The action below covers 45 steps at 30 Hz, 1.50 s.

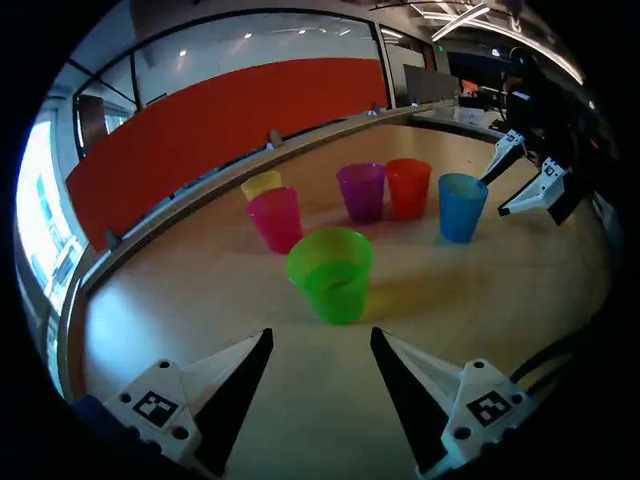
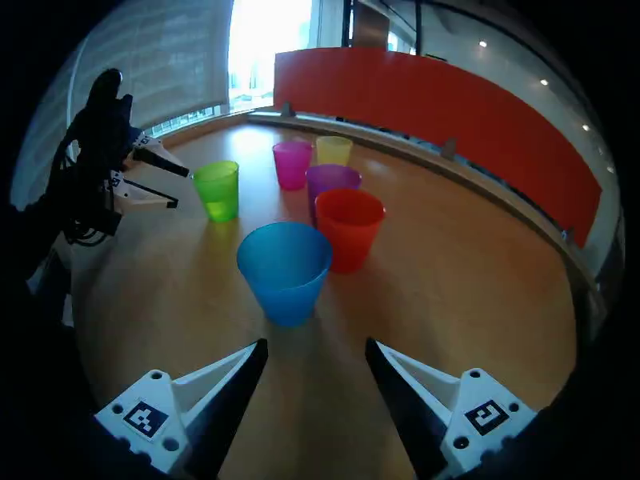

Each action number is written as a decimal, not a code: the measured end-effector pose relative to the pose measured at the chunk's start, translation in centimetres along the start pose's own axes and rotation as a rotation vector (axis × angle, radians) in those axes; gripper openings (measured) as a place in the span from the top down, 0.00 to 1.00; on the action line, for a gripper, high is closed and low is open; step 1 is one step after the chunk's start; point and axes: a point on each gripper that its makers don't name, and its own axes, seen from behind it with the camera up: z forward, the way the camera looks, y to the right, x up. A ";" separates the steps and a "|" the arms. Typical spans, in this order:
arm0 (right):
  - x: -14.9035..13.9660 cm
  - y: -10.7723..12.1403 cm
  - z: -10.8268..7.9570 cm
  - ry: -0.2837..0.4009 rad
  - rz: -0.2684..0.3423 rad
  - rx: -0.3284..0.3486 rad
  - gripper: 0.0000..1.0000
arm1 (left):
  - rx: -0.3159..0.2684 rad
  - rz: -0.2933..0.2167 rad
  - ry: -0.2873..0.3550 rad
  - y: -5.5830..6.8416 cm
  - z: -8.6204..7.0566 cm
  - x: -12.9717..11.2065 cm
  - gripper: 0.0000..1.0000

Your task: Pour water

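Green cup (image 1: 330, 272): upright on the table (image 1: 496, 288), directly ahead of the left gripper (image 1: 321, 336) and nearest to it. A darker band low inside the translucent wall suggests a small amount of water. This is a judgement, not confirmed.

Left gripper: jaws spread wide, nothing between them, aimed at the green cup but short of it.

Blue cup (image 2: 284, 268): upright, well to one side of the green cup, directly ahead of the right gripper (image 2: 316, 342). No water can be made out inside it.

Right gripper: jaws apart, holding nothing, fingertips just short of the blue cup.

Other containers, all upright and beyond the green cup: pink cup (image 1: 276, 218) closest behind it, yellow cup (image 1: 262, 184) just behind the pink cup, purple cup (image 1: 362, 190) and red cup (image 1: 409, 187) side by side between the pink cup and the blue cup. Contents cannot be told.

Step in hand: approach, before any grasp; no pouring has begun. Each gripper is lined up on its own cup.

Next move calls for: advancing the fingers to either side of the cup wall and closing at mid-height, firmly enough to lift yet without buckling the thin plastic. Which cup is source and which is receiver cannot be told.
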 end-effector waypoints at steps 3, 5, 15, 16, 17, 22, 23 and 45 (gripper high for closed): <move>0.0 0.7 -0.8 0.018 0.021 -0.027 0.06 | 0.018 -0.035 0.025 -0.5 -0.8 0.3 0.10; 0.0 1.1 -1.3 0.032 0.039 -0.043 0.06 | 0.032 -0.061 0.040 -0.9 -1.3 0.4 0.10; -0.2 3.6 -3.5 0.081 0.086 -0.141 0.06 | 0.116 -0.139 0.101 -3.3 -3.3 0.6 0.10; 0.0 4.0 -3.7 0.090 0.088 -0.154 0.05 | 0.125 -0.147 0.110 -3.6 -3.5 0.7 0.10; 0.1 4.3 -3.9 0.097 0.090 -0.167 0.06 | 0.133 -0.154 0.118 -3.9 -3.7 0.8 0.10; 0.9 5.8 -5.0 0.146 0.099 -0.234 0.05 | 0.178 -0.188 0.153 -5.1 -4.8 0.8 0.10; 1.1 6.1 -5.2 0.154 0.102 -0.247 0.06 | 0.187 -0.194 0.159 -5.4 -5.0 0.8 0.10; 7.7 10.9 -8.9 0.462 0.130 -0.506 0.06 | 0.364 -0.280 0.340 -9.5 -10.0 2.2 0.10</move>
